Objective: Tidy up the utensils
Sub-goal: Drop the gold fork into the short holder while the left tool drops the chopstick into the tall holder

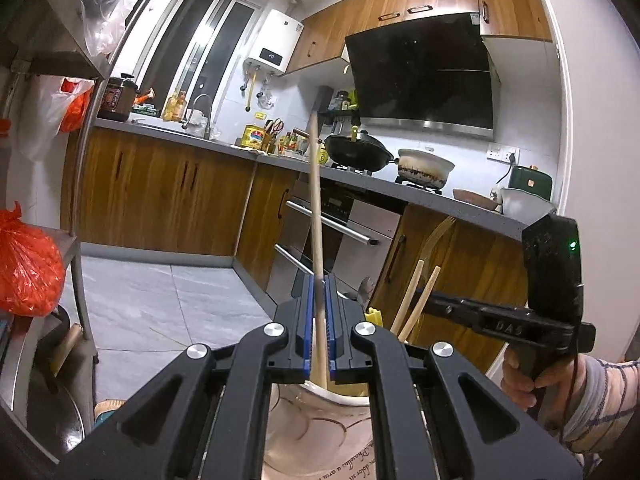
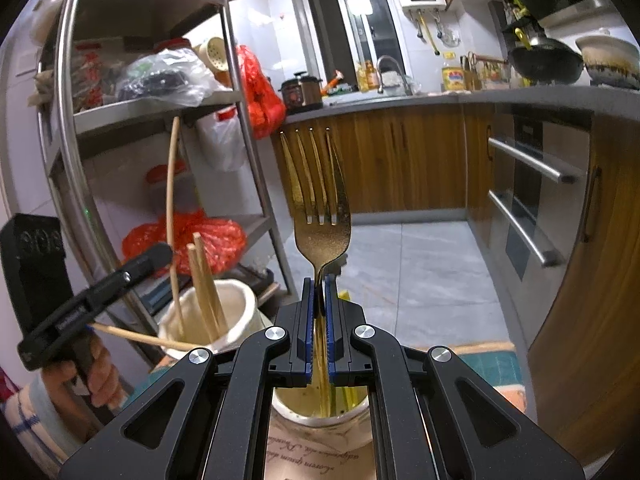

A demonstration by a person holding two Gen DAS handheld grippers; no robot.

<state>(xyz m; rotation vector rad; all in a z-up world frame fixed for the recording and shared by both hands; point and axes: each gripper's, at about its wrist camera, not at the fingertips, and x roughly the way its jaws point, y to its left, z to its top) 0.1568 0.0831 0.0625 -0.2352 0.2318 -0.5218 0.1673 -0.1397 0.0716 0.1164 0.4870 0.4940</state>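
Note:
My left gripper is shut on a long wooden chopstick that stands upright, its lower end inside a white cup just below the jaws. My right gripper is shut on the neck of a gold fork, tines up, its handle reaching down into a cream mug. In the right wrist view the white cup holds two more chopsticks, with the left gripper beside them. In the left wrist view the right gripper holds the fork to the right.
A steel shelf rack with red bags stands on the left. Wooden cabinets and an oven run along the right. The counter carries a wok and a pot. The floor is grey tile.

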